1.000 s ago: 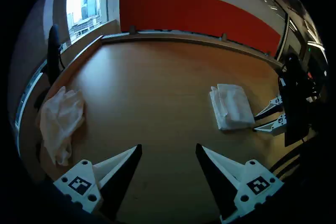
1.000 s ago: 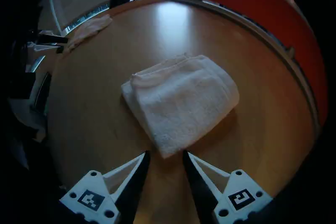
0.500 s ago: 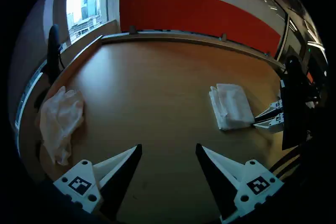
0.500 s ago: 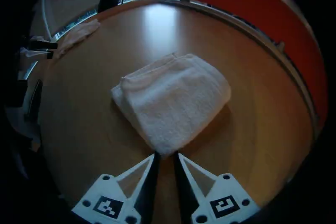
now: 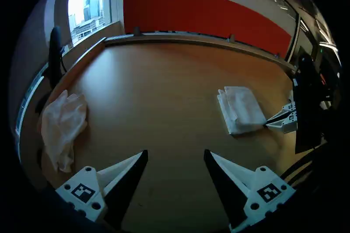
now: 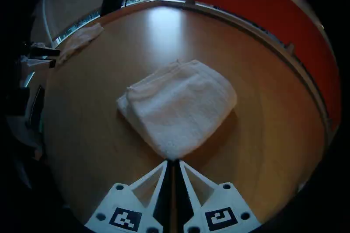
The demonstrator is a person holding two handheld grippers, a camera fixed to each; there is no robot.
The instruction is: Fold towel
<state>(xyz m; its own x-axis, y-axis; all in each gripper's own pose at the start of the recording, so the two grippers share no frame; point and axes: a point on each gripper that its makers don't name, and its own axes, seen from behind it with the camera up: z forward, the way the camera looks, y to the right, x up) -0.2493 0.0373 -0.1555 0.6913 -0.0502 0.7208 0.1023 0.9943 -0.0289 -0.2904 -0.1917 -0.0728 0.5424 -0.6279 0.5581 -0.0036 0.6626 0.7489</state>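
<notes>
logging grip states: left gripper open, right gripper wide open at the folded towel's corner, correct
No: the right gripper is shut, fingers nearly touching at the near corner of the folded towel, as the right gripper view shows. The left gripper is open.

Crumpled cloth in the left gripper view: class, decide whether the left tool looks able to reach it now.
Probably yes. The left tool is open, and the crumpled cloth lies off to its left with open table between them; nothing stands in the way.

Ahead of my left gripper (image 5: 175, 163) the desk (image 5: 162, 84) lies open; a crumpled cloth (image 5: 63, 126) crowds its left edge, a folded towel (image 5: 242, 109) sits near the right.
</notes>
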